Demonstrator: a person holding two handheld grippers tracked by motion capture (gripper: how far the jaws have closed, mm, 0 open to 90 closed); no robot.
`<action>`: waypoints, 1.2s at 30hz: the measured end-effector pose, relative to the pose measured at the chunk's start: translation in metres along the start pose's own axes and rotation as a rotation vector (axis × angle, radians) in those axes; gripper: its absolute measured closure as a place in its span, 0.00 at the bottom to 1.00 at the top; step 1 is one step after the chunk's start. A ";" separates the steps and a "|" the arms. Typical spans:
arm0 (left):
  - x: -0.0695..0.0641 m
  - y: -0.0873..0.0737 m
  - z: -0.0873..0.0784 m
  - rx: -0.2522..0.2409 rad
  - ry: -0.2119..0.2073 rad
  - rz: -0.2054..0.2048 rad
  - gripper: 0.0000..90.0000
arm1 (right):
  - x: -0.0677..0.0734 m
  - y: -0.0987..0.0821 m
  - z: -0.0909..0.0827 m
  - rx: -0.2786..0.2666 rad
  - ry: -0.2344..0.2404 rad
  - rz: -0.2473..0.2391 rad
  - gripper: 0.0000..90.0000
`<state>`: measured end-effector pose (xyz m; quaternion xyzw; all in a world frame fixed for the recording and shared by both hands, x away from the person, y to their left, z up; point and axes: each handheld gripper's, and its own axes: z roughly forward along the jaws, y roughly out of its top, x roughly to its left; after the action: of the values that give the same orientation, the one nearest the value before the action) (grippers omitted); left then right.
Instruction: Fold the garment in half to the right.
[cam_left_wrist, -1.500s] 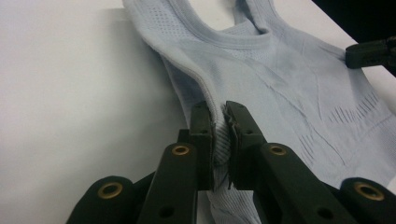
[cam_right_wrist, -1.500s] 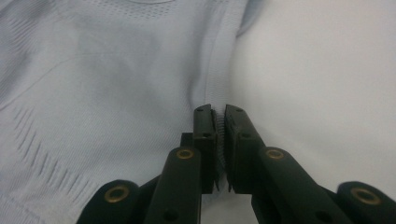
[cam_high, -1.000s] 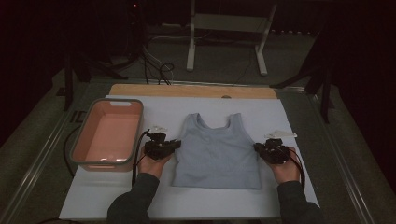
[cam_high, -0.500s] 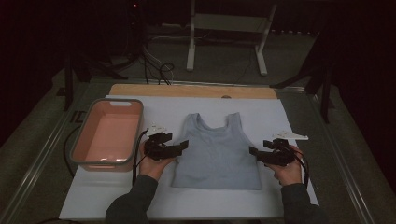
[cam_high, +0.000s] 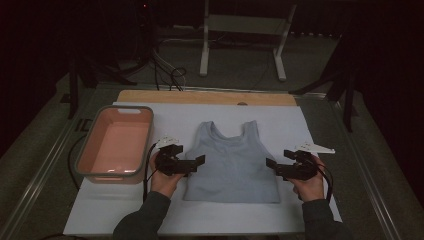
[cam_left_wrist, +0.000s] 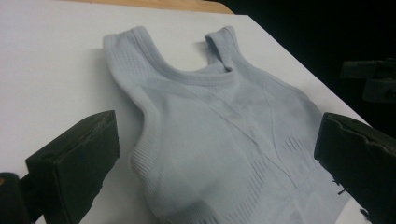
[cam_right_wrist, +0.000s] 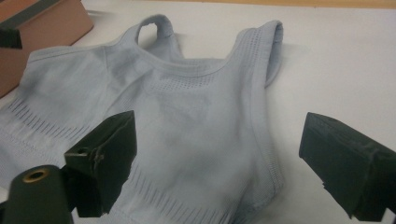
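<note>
A light blue tank top (cam_high: 234, 162) lies flat on the white sheet (cam_high: 280, 120), straps toward the far side. My left gripper (cam_high: 198, 162) is at its left side edge and my right gripper (cam_high: 270, 166) at its right side edge, both pointing inward. Both sets of jaws have just been opening and now stand wide apart. In the left gripper view the left gripper (cam_left_wrist: 219, 144) has the top (cam_left_wrist: 215, 121) lying between its jaws, unpinched. In the right gripper view the right gripper (cam_right_wrist: 224, 154) likewise straddles the top's edge (cam_right_wrist: 187, 112) without pressing on it.
A pink bin (cam_high: 114, 145) stands on the sheet left of the top, close to my left hand; its corner (cam_right_wrist: 46, 23) shows in the right gripper view. A wooden board (cam_high: 205, 97) runs along the far edge. A metal stand (cam_high: 240, 30) is beyond the table.
Both grippers went from shut at the top's side edges to wide open, letting the fabric go. The hands stayed about where they were; the top lies flat.
</note>
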<state>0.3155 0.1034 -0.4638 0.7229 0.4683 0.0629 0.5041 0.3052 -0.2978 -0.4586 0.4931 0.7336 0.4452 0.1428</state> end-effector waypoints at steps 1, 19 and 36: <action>0.000 -0.002 0.000 0.000 0.003 -0.001 0.02 | 0.000 0.000 0.000 -0.001 0.002 0.000 0.12; 0.001 -0.027 0.001 0.033 0.048 -0.044 0.18 | 0.004 -0.004 -0.004 -0.012 0.000 -0.017 0.12; 0.010 -0.037 0.009 0.084 0.039 -0.066 0.70 | 0.002 -0.004 -0.009 -0.037 -0.001 -0.009 0.12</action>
<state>0.3029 0.1070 -0.5011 0.7263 0.5038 0.0405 0.4659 0.2961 -0.3016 -0.4565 0.4873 0.7273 0.4581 0.1542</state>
